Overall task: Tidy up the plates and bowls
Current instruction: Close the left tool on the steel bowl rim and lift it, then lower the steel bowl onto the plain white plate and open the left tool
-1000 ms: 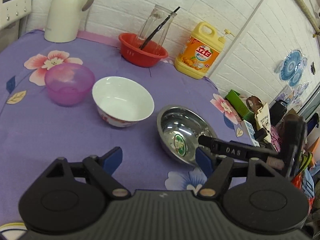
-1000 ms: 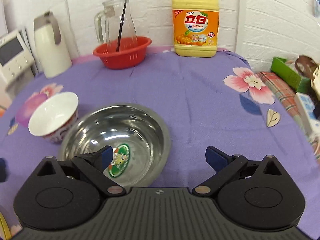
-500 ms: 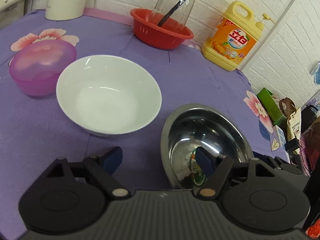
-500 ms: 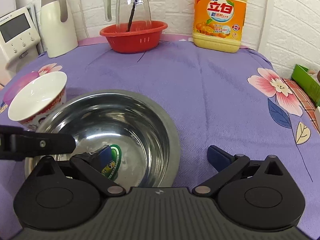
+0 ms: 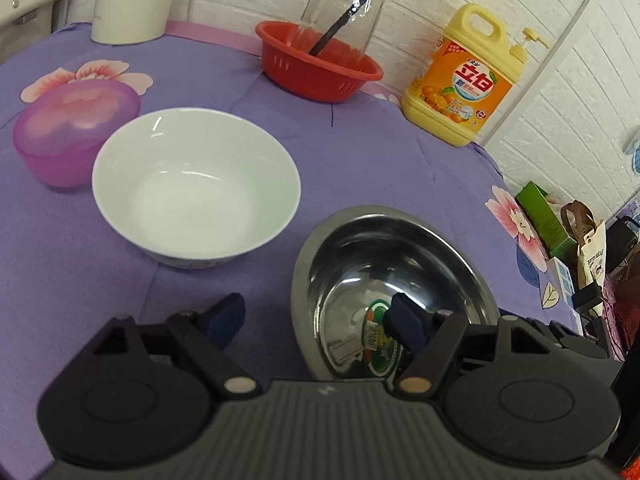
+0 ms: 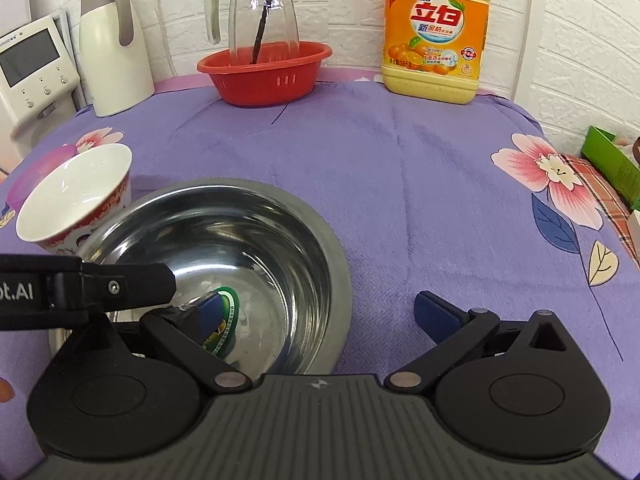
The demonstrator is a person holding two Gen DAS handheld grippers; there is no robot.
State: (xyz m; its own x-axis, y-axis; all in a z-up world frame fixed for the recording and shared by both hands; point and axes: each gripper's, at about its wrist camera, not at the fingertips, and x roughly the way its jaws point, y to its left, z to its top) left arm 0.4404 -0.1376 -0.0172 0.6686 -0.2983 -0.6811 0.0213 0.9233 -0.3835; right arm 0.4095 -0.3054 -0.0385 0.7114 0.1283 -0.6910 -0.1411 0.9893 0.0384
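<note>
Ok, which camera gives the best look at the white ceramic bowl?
The left wrist view: the white ceramic bowl sits near the middle, its whole rim and empty inside visible. In the right wrist view the bowl sits at the left edge, seen from the side with its red-patterned outer wall, partly behind the steel bowl's rim.

A purple flowered tablecloth [image 6: 400, 168] covers the table. Along the white brick wall [image 6: 580, 20] stand a white jug [image 6: 114, 52], a red basket [image 6: 264, 72] holding a glass pitcher [image 6: 260, 4] with a dark stick — and a yellow-orange detergent bottle [image 6: 436, 36]. A white device with a screen [image 6: 32, 68] sits far left.
</note>
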